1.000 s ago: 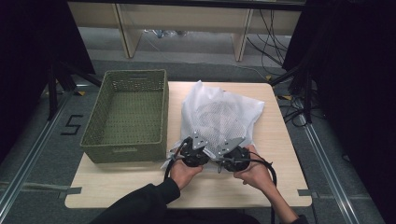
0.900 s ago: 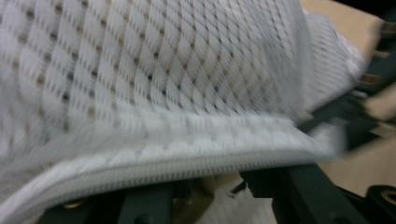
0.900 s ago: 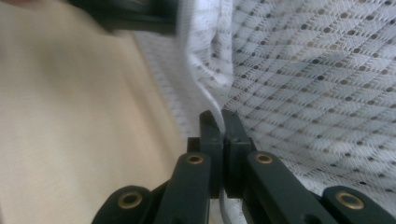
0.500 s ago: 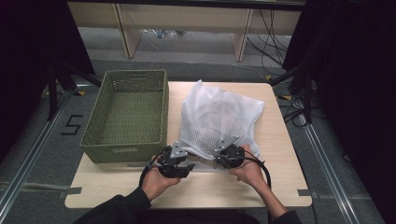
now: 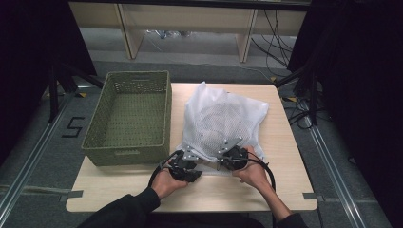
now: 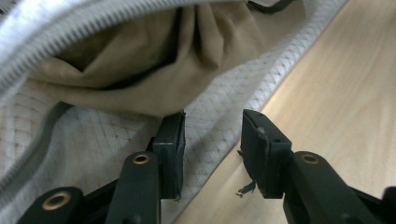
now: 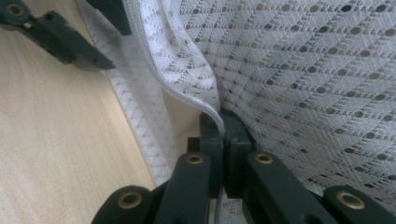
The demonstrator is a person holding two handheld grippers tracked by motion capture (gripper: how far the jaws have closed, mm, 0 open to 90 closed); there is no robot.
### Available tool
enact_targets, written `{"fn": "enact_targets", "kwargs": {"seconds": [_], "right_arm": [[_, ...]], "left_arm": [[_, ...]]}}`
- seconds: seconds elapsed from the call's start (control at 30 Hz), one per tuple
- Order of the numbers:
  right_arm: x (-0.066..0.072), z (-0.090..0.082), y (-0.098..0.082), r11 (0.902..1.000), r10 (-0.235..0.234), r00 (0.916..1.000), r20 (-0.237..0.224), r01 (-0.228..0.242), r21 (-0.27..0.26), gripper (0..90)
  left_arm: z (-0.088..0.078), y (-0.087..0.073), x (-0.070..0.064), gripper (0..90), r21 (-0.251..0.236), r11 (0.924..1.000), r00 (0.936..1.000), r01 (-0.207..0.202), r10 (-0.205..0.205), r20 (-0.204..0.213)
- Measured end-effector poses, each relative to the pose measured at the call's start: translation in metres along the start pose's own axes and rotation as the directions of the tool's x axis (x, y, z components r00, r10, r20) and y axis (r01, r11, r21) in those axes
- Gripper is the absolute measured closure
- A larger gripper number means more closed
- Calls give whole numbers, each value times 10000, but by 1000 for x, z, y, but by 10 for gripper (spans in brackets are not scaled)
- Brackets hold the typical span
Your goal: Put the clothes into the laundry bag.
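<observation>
Wooden bench (image 5: 285,190): green wicker basket (image 5: 128,116) at 9 o'clock. Right gripper (image 7: 224,128) jaws clamped on mesh laundry bag (image 5: 223,118) zipper edge; left gripper (image 6: 212,140) jaws parted, gripping nothing.

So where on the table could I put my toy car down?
Bare wood runs along the table's near edge below the green basket, plus a strip right of the mesh bag. It's crowded where both grippers meet the bag's front.

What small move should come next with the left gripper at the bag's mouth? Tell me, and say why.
Probably ease the left gripper forward and close on the beige cloth. Its fingers stand open at the mesh bag opening, while the right gripper is shut on the zipper edge, holding it up.
</observation>
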State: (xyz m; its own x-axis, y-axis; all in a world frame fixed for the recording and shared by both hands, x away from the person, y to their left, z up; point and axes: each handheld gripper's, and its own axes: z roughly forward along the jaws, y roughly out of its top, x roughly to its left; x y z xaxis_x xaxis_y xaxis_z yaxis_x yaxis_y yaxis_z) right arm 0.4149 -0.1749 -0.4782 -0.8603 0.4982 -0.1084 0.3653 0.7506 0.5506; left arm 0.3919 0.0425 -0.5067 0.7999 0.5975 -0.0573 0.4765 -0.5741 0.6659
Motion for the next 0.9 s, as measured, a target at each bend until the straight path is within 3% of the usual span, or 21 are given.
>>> {"fn": "enact_targets", "kwargs": {"seconds": [0.07,0.13,0.17,0.2,0.23,0.3,0.37,0.4,0.47,0.53,0.57,0.63,0.67,0.7,0.73,0.8,0.83,0.9], "right_arm": [[1,0,0,9997,224,9997,59,-223,-16,900],[-2,1,1,9999,-93,9999,119,93,38,900],[-1,1,1,9997,225,9997,40,-225,56,900],[-3,2,1,10000,2,10000,-4,-2,69,900],[-1,3,2,9998,216,9997,72,-216,9,900],[-2,4,3,10000,-54,9999,113,54,-37,900],[0,4,4,9999,114,9999,122,-115,43,900],[-1,5,4,9999,-138,9996,261,139,-34,900],[0,5,5,10000,27,9999,139,-27,-10,900],[-1,7,6,10000,40,10000,77,-39,-36,900],[-1,9,7,9999,-92,9996,250,94,-103,900],[-3,11,8,9997,200,9995,258,-197,-113,900],[-5,13,9,9998,95,9990,448,-86,-203,900],[-6,15,10,9991,371,9980,521,-360,-218,900],[-9,18,11,9993,212,9976,661,-190,-332,900],[-12,21,14,9984,411,9949,919,-373,-421,900],[-14,22,15,9976,557,9932,1027,-511,-466,900],[-19,26,19,9969,639,9918,1110,-584,-526,900]], "left_arm": [[0,2,1,660,-33,9994,9994,-341,341,-78],[1,3,3,762,20,9995,9995,-301,301,-15],[2,3,4,819,-115,9999,10000,-90,90,-7],[3,3,5,861,-144,9999,9999,27,-25,101],[4,3,4,888,-189,9998,9999,100,-98,107],[3,3,2,896,-183,9998,9999,16,-13,170],[3,3,1,898,-144,9999,9984,-6,14,573],[2,2,0,898,-75,10000,9982,-1,6,602],[2,2,-1,899,-32,9998,9974,-204,205,693],[2,2,-2,899,-44,9999,9972,-105,108,739],[-1,2,1,899,346,9977,9954,-582,554,778],[-2,2,-1,899,454,9968,9936,-657,611,954],[-1,2,-2,899,339,9974,9917,-629,586,1144],[-1,1,-3,899,320,9983,9924,-489,449,1143],[0,1,-4,899,309,9987,9926,-401,363,1158],[-1,0,-5,899,283,9988,9903,-395,353,1347],[0,-1,-9,899,84,9999,9908,-115,103,1346],[-1,-2,-11,899,126,9995,9884,-277,255,1497]]}}
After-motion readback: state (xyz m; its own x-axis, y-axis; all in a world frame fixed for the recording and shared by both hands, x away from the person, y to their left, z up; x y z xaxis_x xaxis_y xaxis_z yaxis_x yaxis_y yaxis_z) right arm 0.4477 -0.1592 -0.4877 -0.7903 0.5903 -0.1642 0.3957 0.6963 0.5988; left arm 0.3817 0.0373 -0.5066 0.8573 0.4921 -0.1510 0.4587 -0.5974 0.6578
